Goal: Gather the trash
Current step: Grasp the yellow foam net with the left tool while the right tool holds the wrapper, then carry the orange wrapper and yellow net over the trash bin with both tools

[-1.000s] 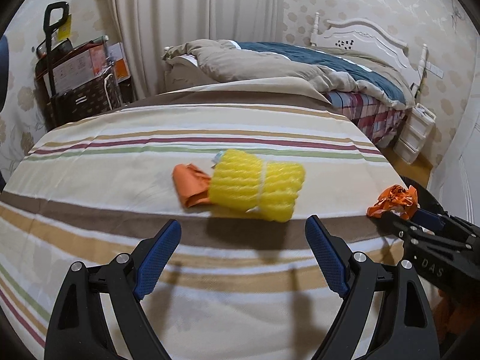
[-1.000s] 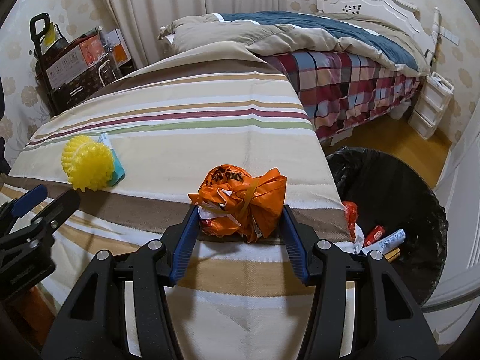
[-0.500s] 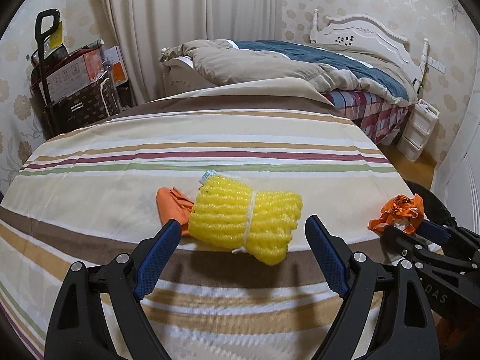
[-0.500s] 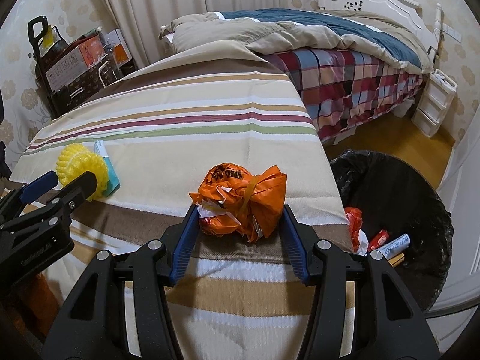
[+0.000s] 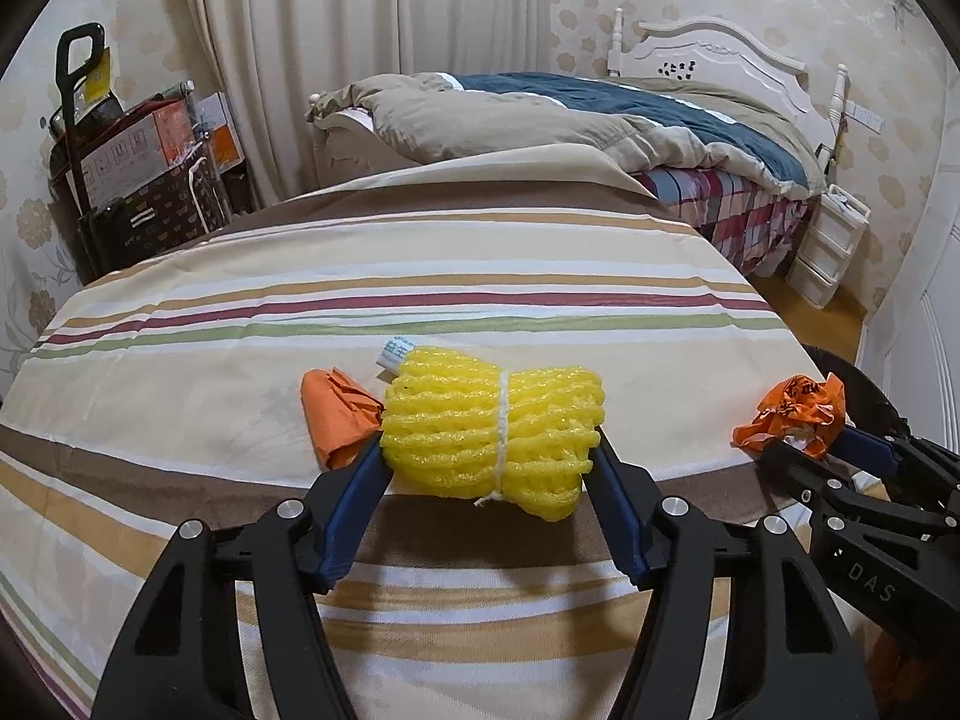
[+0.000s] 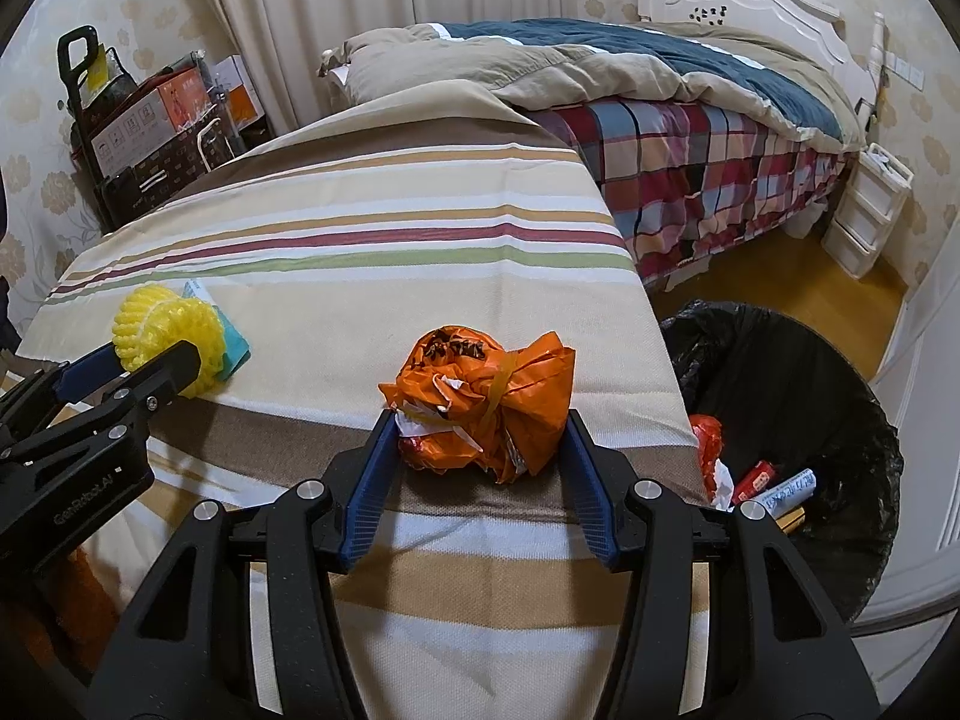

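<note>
Now left tongs [image 5: 489, 456] closed in on yellow foam net [image 5: 492, 423], previously ahead, right tongs [image 6: 477, 438] still clamping orange wrapper [image 6: 483, 399]

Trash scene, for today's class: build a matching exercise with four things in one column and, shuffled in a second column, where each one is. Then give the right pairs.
Things
1. yellow foam net
2. orange bag
3. orange wrapper
4. red packet

Places
A. inside the black bin
B. between the jaws of the right gripper
C. on the striped cloth, just left of the foam net
D. between the jaws of the left gripper

Pairs: 1-D, 2-B, 3-C, 4-A
</note>
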